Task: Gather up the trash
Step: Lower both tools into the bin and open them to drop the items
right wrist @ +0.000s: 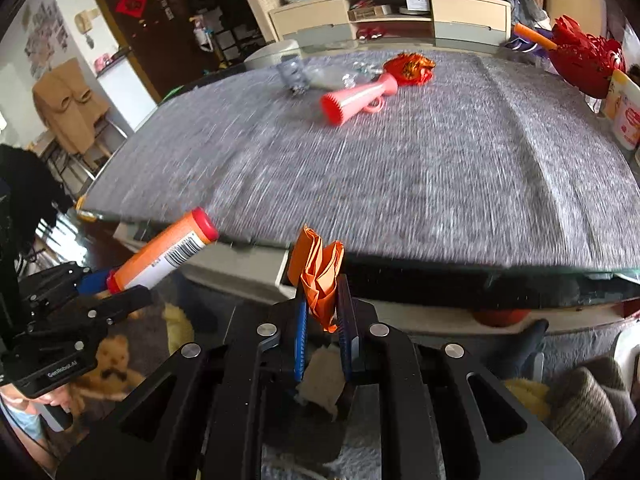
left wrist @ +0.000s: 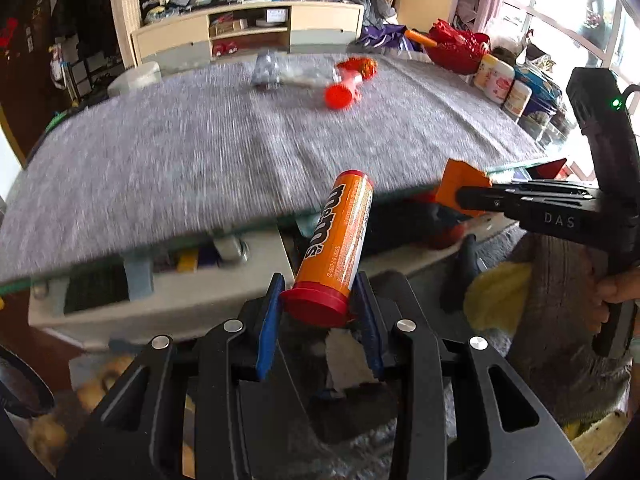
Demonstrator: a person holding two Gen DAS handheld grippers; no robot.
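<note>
My left gripper (left wrist: 320,300) is shut on an orange candy tube (left wrist: 340,232) near its red cap, and the tube points up and forward over the table's front edge. My right gripper (right wrist: 323,312) is shut on a crumpled orange paper (right wrist: 320,276). Both grippers hang just off the near edge of the grey-clothed table (right wrist: 440,184). The left wrist view shows the right gripper (left wrist: 472,200) with the orange paper (left wrist: 464,180). In the right wrist view the left gripper (right wrist: 108,284) and the candy tube (right wrist: 164,256) sit at the left. At the far side of the cloth lie a pink toy horn (right wrist: 356,100), a red-gold wrapper (right wrist: 412,68) and clear plastic wrap (right wrist: 324,76).
Jars (left wrist: 500,84) and a red ornament (left wrist: 456,48) line the table's right edge. A low cabinet (left wrist: 248,32) stands behind the table. Below the near edge are a shelf with small items (left wrist: 192,260), soft toys on the floor (right wrist: 112,360) and a person's hand (left wrist: 616,288).
</note>
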